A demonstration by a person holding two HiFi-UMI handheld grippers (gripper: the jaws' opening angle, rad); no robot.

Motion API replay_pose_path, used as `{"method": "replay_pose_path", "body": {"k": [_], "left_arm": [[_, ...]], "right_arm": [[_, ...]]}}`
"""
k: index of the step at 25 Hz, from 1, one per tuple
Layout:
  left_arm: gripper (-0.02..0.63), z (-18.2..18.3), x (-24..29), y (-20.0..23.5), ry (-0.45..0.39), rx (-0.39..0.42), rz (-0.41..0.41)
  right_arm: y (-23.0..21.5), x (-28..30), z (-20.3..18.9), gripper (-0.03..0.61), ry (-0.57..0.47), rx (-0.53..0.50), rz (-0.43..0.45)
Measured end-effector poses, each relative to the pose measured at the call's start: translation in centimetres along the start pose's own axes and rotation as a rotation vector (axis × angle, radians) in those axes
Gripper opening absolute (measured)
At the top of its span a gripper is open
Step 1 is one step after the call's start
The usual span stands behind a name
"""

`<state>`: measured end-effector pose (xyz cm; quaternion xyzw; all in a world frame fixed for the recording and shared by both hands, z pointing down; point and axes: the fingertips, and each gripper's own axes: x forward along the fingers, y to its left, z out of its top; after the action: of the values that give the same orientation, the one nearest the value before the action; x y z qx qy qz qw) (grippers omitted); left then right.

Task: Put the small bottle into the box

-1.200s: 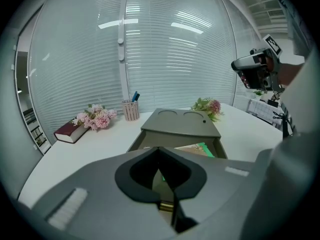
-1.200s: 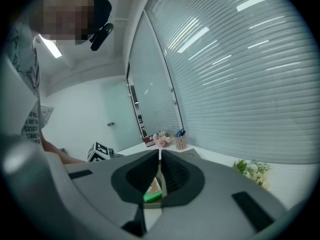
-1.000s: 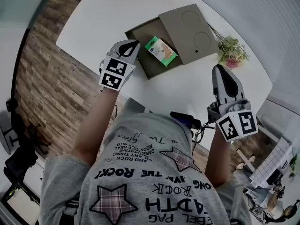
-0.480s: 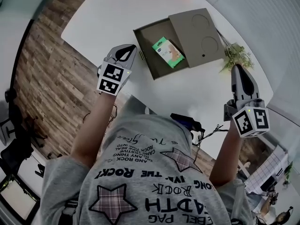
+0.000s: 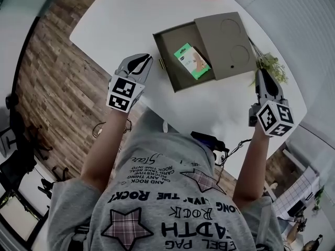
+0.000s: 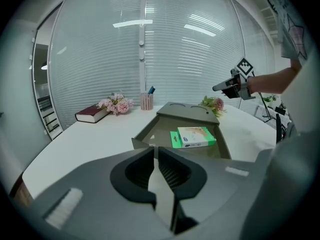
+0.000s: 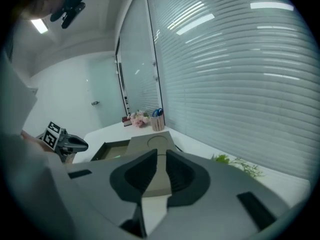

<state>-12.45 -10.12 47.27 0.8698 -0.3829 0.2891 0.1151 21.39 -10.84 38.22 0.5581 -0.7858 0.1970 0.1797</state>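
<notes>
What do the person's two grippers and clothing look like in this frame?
Both the left gripper and the right gripper are light grey shells with black ribbed jaws, each carrying a white cube printed with black square markers. The person wears a grey short-sleeved T-shirt with plaid stars and black lettering.

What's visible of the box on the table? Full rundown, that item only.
The box is a flat, olive-grey rectangular tray with low walls, cardboard by its look. It lies open on the white table, skewed to the table's edges. Its matching lid, marked with two round recesses and one small hole, lies shifted over the tray's right side in the head view. Inside, a green-and-white carton lies flat. Nothing else touches the box.
</notes>
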Motion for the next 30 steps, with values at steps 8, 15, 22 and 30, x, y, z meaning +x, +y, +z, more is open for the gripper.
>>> {"method": "replay_pose_path", "body": {"k": [8,15,22,30], "left_arm": [[0.048,0.1,-0.3,0.2,-0.021,-0.015,-0.01],[0.124,-0.4,0.0,-0.4,-0.031,-0.058,-0.07],[0.138,-0.8,0.7,-1.5,-0.031,-0.087,-0.126],[0.143,-1.2,1.2,-2.8,-0.007,-0.068,-0.181]], "right_arm": [[-1.9,4.5,-4.9,0.199,0.134,0.058,-0.054],[-2.8,6.1,-6.6,0.242,0.177,0.112,-0.127],[-4.6,6.6,-7.1,0.244,0.166,0.177,-0.173],[-4.8,7.1,-7.7,0.244,0.156,0.24,-0.134]]}}
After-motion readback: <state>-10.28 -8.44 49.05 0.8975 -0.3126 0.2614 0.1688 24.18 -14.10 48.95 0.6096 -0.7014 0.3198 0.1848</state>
